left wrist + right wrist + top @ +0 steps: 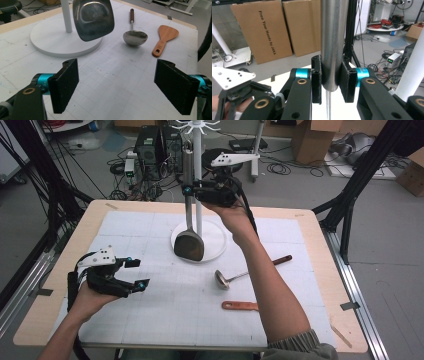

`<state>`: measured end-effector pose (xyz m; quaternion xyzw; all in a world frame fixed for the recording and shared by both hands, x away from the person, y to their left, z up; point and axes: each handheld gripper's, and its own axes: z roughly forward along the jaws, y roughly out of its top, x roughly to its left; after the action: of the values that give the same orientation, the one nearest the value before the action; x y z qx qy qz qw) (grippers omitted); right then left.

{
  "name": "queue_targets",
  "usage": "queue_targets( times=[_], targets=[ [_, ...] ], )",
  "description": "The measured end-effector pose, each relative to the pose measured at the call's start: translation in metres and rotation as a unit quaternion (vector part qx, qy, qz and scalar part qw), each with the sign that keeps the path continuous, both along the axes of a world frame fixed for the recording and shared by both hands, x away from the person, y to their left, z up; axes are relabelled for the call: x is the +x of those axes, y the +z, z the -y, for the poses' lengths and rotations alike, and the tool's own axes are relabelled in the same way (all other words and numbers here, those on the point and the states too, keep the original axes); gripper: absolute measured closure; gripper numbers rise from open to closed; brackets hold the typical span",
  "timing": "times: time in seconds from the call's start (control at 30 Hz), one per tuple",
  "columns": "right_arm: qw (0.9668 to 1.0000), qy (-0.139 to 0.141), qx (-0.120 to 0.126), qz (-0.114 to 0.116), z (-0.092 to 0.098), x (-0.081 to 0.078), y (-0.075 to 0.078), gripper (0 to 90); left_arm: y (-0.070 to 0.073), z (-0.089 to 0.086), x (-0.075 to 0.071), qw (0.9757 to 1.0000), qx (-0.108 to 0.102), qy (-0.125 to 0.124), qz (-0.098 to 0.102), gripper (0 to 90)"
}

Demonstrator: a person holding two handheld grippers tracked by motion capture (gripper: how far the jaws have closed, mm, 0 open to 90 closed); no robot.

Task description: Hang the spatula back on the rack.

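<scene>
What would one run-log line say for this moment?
right tool: shut on spatula handle, lifted beside rack | left tool: open, empty | ladle, wooden spatula: on table

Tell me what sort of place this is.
Most likely a robotics lab or workshop, not a kitchen. Computer gear and tangled cables sit on the floor behind the table, cardboard boxes lean against the wall, and black metal framing stands around the work area.

Ladle (223, 279), wooden spatula (240, 306), perhaps cardboard boxes (277, 27) behind.
</scene>
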<state>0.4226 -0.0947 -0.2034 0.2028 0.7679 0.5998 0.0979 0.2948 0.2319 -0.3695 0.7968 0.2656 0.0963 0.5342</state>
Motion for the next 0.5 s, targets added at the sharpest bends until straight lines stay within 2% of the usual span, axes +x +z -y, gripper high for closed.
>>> queue_targets(
  times=[0.2,0.5],
  targets=[
    [0.9999,-0.009,-0.005,-0.006,-0.01,0.012,0.006,75.1,0.001,-0.003,0.001,1.0,-0.004,0.002,0.001,20.5],
    [0.9993,-0.029,-0.014,-0.017,-0.015,0.028,0.009,75.1,0.001,-0.004,0.001,1.0,-0.007,0.001,0.0,20.5]
  ],
)
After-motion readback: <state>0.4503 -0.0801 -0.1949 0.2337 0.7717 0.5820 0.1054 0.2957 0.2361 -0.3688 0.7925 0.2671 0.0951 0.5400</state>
